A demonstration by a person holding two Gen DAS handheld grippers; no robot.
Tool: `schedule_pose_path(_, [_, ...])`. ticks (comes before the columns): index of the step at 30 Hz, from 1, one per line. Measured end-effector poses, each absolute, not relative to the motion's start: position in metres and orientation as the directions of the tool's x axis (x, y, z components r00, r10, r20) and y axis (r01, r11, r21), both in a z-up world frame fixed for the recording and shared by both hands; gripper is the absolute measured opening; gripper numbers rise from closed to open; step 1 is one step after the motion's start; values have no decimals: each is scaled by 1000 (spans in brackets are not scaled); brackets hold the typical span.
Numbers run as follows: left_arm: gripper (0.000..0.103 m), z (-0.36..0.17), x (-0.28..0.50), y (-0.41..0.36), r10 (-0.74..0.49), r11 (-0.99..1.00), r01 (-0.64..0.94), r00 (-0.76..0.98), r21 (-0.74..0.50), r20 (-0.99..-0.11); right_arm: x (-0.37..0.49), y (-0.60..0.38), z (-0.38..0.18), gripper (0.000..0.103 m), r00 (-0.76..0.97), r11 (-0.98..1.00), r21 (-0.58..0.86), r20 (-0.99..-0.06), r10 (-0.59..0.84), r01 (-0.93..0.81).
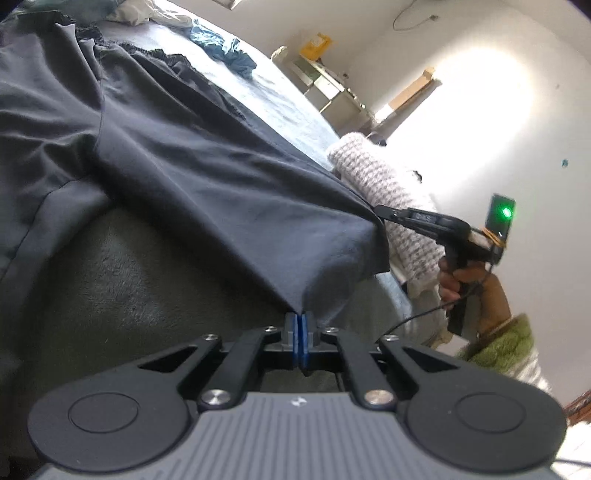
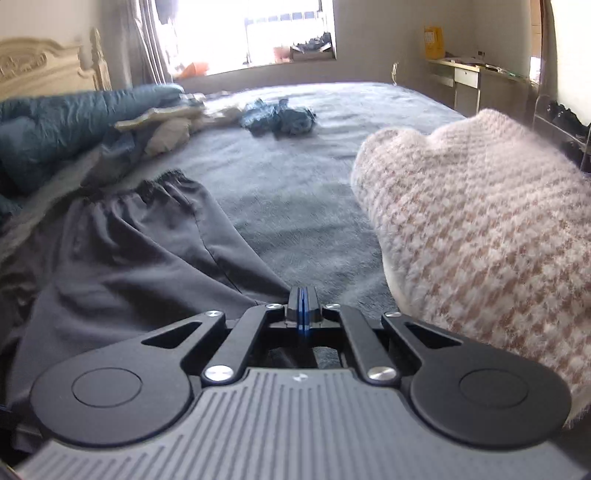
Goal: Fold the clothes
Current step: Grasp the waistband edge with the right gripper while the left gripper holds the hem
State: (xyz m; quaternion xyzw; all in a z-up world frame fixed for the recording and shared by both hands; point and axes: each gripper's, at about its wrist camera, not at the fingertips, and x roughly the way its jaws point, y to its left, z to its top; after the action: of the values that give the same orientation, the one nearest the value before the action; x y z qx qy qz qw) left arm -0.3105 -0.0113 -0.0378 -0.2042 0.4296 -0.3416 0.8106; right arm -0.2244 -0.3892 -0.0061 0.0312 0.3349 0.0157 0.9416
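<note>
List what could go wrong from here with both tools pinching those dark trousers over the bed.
1. The left tool holds only a thin edge of the dark trousers; a tug might slip it free.
2. The right tool also grips at the fabric's edge, so the hem could fold unevenly.
3. The knit sleeve hangs close beside the right tool and may brush or snag the cloth.

A home bedroom: a wide bed (image 2: 314,184) with a carved cream headboard (image 2: 40,70), a bright curtained window (image 2: 258,33) beyond, scattered clothes, a small worktop (image 2: 476,68) by the wall.
</note>
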Motion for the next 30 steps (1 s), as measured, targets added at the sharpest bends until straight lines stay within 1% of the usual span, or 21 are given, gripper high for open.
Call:
schedule_pose_path(2, [2, -45, -310, -15, -717, 697, 386, 384, -604, -582, -213, -384, -25, 0, 737, 1000, -9, -675, -12, 9])
schedule_pose_path(4, [3, -48, -310, -14, -721, 693, 399, 375, -600, -583, -205, -378, -44, 1, 712, 992, -121, -693, -110, 36])
schedule_pose_path(5, [3, -49, -310, -13, -722, 692, 405, 371, -598, -584, -203, -379, -50, 1, 708, 989, -143, -693, -133, 46])
schedule_pose_path(8, [6, -53, -310, -11, -727, 686, 424, 358, -592, -586, -202, -382, -40, 1, 724, 990, -118, -677, -132, 71])
schedule_pose_path(9, [10, -54, -310, -11, -728, 684, 430, 354, -590, -587, -203, -382, -35, 2, 731, 990, -117, -668, -136, 78])
schedule_pose_path(10, [16, -56, -310, -10, -730, 682, 436, 350, -587, -587, -203, -380, -27, 2, 744, 989, -128, -653, -143, 78])
schedule_pose_path(11, [19, -57, -310, -10, -731, 680, 442, 345, -585, -588, -203, -377, -19, 3, 760, 988, -138, -634, -142, 69])
schedule_pose_path(12, [22, -58, -310, -9, -733, 678, 448, 341, -583, -589, -200, -374, -12, 3, 773, 991, -128, -623, -118, 48])
schedule_pose_path(13, [23, -58, -310, -8, -733, 677, 453, 343, -581, -587, -197, -370, -5, 4, 784, 994, -109, -614, -84, 21])
schedule_pose_path(15, [24, -58, -310, -6, -737, 673, 462, 352, -578, -577, -184, -361, 3, 13, 793, 997, -56, -609, 1, -44])
schedule_pose_path(16, [25, -59, -309, -6, -741, 669, 463, 351, -582, -573, -174, -353, 4, 23, 789, 996, -36, -612, 43, -83])
schedule_pose_path(17, [26, -61, -307, -6, -741, 669, 457, 349, -587, -573, -164, -345, 4, 28, 785, 993, -28, -616, 74, -116])
schedule_pose_path(21, [26, -72, -298, -10, -748, 662, 428, 331, -615, -575, -121, -311, -10, 30, 730, 974, -6, -663, 166, -227])
schedule_pose_path(25, [25, -77, -294, -10, -766, 642, 433, 313, -633, -562, -83, -292, -20, 32, 691, 969, 2, -701, 177, -247])
schedule_pose_path(27, [25, -79, -292, -10, -774, 632, 435, 304, -642, -555, -62, -294, -21, 39, 676, 971, 57, -709, 202, -231])
schedule_pose_path(29, [25, -81, -291, -9, -782, 622, 437, 296, -650, -549, -43, -302, -23, 56, 649, 964, 148, -715, 260, -223])
schedule_pose_path(30, [25, -82, -290, -8, -785, 618, 439, 291, -652, -547, -33, -303, -27, 58, 627, 958, 189, -725, 285, -218])
